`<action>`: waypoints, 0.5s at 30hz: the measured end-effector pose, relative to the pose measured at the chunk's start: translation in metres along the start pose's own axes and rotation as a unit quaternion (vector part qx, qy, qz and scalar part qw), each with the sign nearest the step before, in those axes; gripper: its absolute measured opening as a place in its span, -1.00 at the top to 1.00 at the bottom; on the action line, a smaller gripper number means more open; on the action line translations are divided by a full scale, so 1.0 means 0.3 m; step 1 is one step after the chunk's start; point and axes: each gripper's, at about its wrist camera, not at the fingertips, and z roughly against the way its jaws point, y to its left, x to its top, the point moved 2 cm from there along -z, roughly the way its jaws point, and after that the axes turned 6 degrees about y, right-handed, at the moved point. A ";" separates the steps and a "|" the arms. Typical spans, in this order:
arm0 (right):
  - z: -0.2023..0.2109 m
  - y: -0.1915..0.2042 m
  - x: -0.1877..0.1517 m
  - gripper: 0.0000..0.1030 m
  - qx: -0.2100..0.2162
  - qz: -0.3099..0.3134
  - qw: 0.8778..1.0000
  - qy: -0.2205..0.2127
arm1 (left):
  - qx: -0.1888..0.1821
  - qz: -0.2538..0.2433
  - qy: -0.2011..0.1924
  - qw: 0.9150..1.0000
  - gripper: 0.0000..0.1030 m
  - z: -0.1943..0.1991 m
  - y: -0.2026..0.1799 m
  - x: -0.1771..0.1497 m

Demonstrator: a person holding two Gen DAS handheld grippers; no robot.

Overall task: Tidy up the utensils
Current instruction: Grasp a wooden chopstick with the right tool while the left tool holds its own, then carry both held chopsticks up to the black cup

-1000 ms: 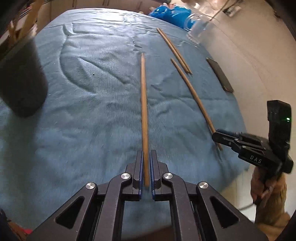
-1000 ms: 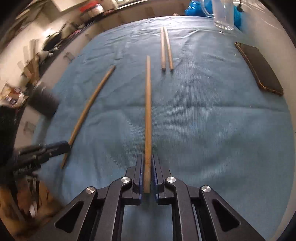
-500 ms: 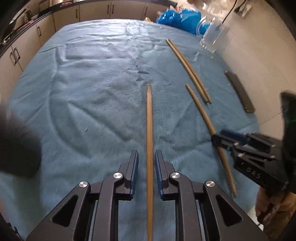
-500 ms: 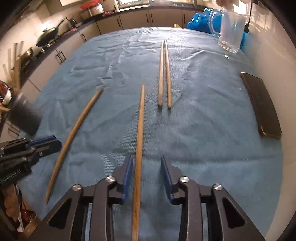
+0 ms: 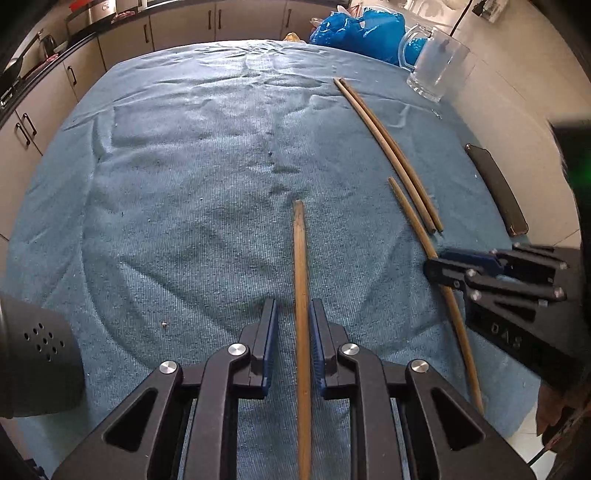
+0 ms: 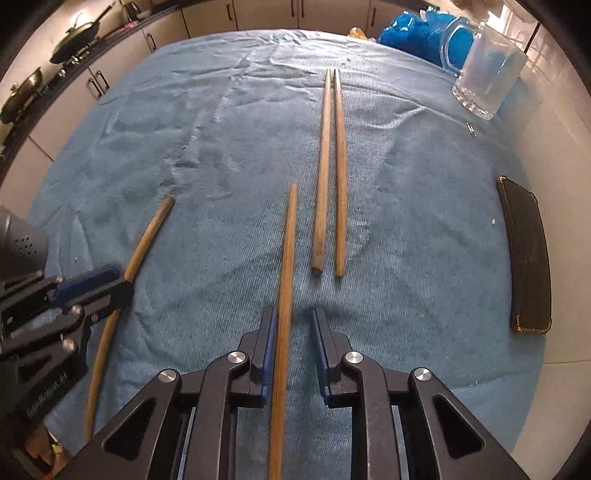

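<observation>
We hold two grippers over a blue cloth [image 5: 184, 221]. The left gripper [image 5: 291, 332] stands parted, a chopstick [image 5: 301, 295] lying loose between its pads. The right gripper [image 6: 293, 343], just closing, is also apart around a second chopstick [image 6: 286, 277] touching its left pad. A chopstick pair [image 6: 332, 166] lies farther right, near a glass mug [image 6: 484, 81] and phone [image 6: 528, 254].

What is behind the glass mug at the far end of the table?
Behind the glass mug is a crumpled blue plastic bag, showing through the glass too. What lies behind the bag is hidden.
</observation>
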 end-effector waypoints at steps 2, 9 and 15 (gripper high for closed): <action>-0.005 0.000 0.026 0.59 -0.001 -0.005 1.000 0.012 | -0.001 0.001 0.000 1.000 0.67 -0.002 0.000 0.002; 0.002 0.045 0.062 0.85 -0.015 -0.003 1.000 -0.012 | -0.024 0.031 0.002 0.999 0.87 0.007 0.027 -0.008; 0.093 0.052 -0.013 0.86 0.027 -0.023 0.995 -0.095 | -0.042 0.042 -0.055 0.997 0.87 0.137 0.049 -0.060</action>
